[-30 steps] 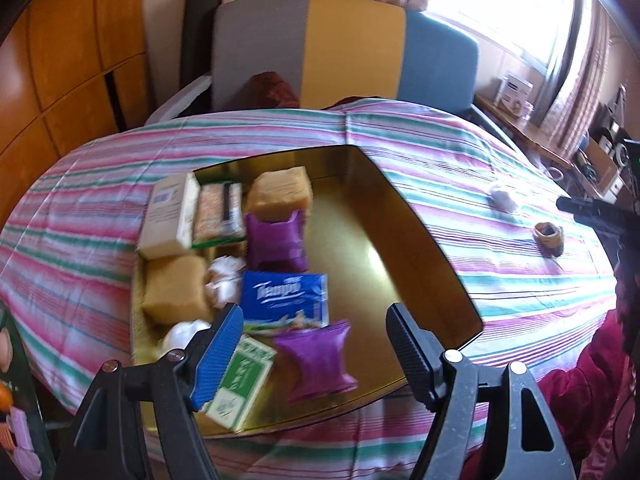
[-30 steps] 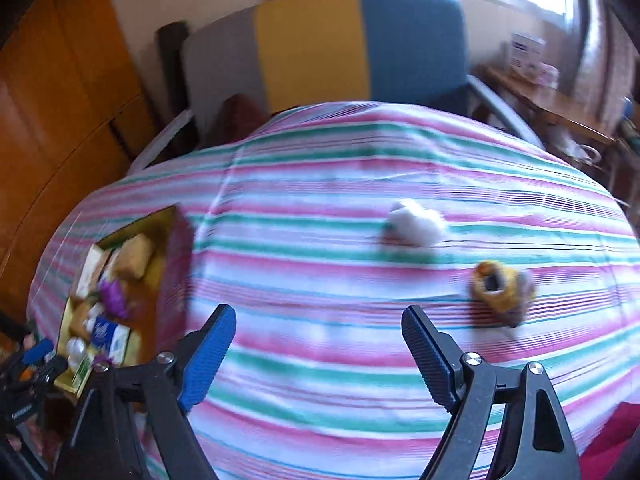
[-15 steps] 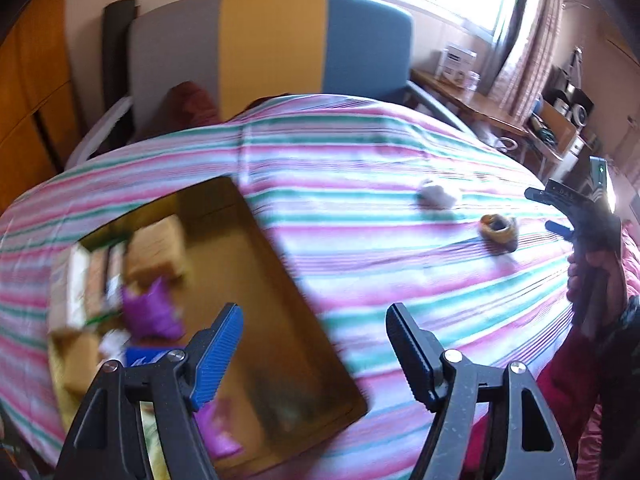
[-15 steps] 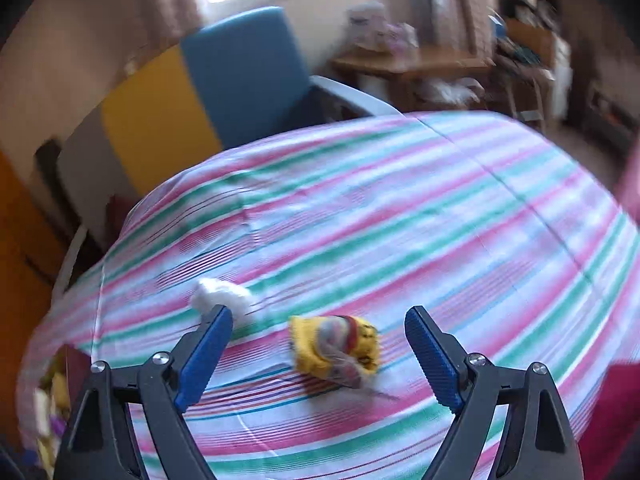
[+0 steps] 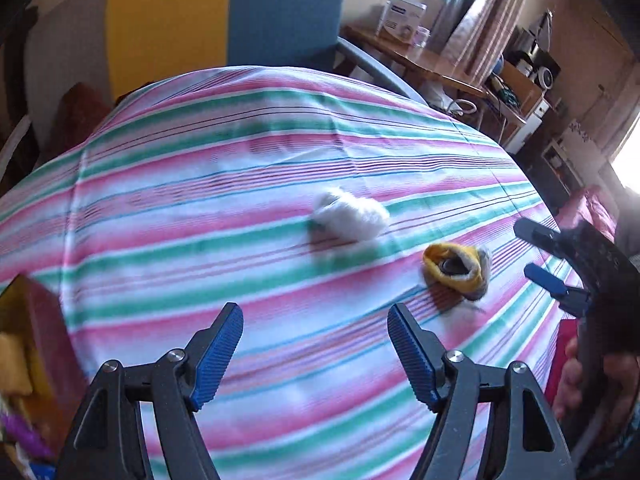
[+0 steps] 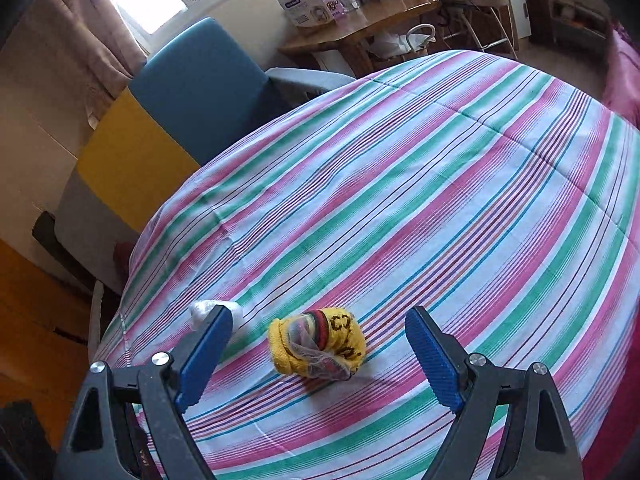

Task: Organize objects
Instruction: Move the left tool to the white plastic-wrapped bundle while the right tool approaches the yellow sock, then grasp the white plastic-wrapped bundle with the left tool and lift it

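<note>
Yellow sock bundle [image 6: 316, 346], striped tablecloth [image 6: 440, 208]

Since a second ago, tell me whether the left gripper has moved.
Yes. The left gripper has swung away from the gold tray, now at its view's left edge, toward the white bundle and yellow sock roll.

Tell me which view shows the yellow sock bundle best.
Right wrist view: the yellow sock bundle lies sharp, close and centred between the open tongs. The left wrist view shows it smaller, blurred, off to the right.
</note>
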